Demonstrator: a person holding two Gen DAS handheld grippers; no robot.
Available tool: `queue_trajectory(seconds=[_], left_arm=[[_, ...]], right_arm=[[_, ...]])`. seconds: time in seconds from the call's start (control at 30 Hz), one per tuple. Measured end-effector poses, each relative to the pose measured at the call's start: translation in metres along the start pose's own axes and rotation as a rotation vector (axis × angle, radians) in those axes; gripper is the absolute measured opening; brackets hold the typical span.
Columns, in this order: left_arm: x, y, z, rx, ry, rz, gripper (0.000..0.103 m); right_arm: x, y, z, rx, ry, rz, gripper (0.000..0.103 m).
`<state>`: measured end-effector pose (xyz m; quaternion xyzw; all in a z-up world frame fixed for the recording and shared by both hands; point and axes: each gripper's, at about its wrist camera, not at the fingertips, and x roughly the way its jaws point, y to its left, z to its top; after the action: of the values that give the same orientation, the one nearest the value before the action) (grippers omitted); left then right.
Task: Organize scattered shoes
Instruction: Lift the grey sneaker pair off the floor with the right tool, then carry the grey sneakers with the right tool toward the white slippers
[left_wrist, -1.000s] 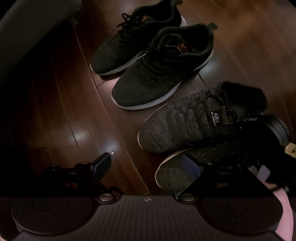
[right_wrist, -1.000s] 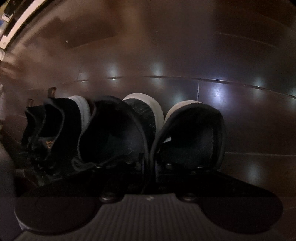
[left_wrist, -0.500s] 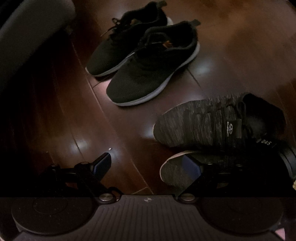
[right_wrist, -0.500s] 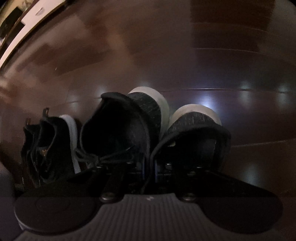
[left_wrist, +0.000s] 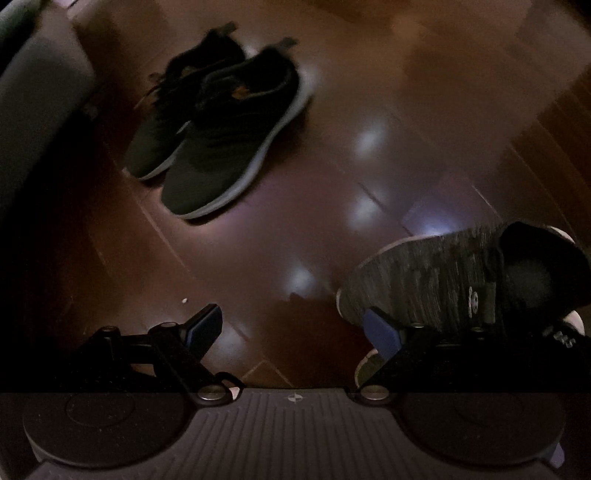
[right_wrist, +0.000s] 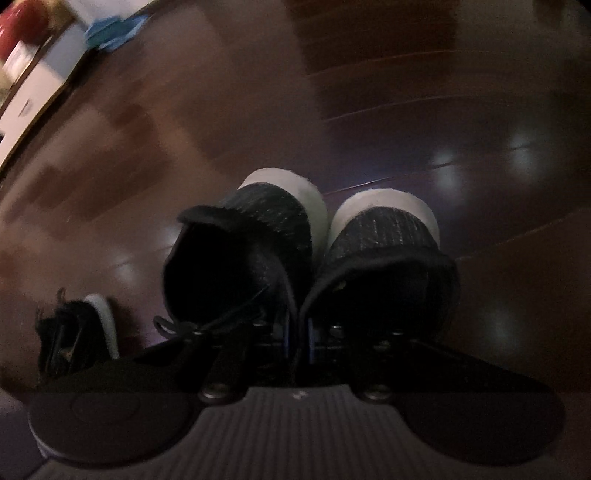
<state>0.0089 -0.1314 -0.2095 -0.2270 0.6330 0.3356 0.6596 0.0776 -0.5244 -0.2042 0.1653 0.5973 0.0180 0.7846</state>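
My right gripper (right_wrist: 299, 341) is shut on the touching inner collars of two grey knit shoes with white soles, one on the left (right_wrist: 258, 236) and one on the right (right_wrist: 384, 236), heels pointing away from me. The left wrist view shows one grey shoe (left_wrist: 424, 277) at the lower right, behind my right finger. My left gripper (left_wrist: 293, 328) is open and holds nothing, over the dark wooden floor (left_wrist: 332, 166). A pair of black sneakers (left_wrist: 221, 147) with pale soles lies side by side at the upper left, well apart from both grippers. One black sneaker (right_wrist: 77, 332) shows at the lower left.
A grey upholstered piece of furniture (left_wrist: 37, 92) stands at the left edge, close to the black pair. White furniture (right_wrist: 40, 74) with a blue item (right_wrist: 110, 33) beside it lines the far upper left. Floorboards stretch out beyond the grey shoes.
The grey pair, held by my right gripper, has moved away from the black pair, which now sits farther off and lower left. The left gripper has drawn back and stays open.
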Motion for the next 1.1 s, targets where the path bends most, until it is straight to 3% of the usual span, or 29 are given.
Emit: queue_trajectory(seconds=[0.27,0.63,0.97,1.1], left_arm=[[-0.018,-0.054,-0.045,0.151,-0.049,-0.029,0.088],[-0.047,-0.148,-0.141,0.444,-0.143,-0.102,0.088],[-0.067,-0.233,-0.271,0.716,-0.193,-0.183,0.088],[-0.071,-0.256,-0.321,0.812,-0.193,-0.220,0.088]], right_arm=[[-0.044,-0.095,-0.003,0.199,-0.053,-0.068,0.010],[-0.104,-0.225,-0.011,0.432,-0.125,-0.157,0.010],[-0.166,-0.365,-0.024,0.581,-0.221,-0.245,0.001],[-0.168,-0.413,-0.018,0.633,-0.225,-0.238,0.001]])
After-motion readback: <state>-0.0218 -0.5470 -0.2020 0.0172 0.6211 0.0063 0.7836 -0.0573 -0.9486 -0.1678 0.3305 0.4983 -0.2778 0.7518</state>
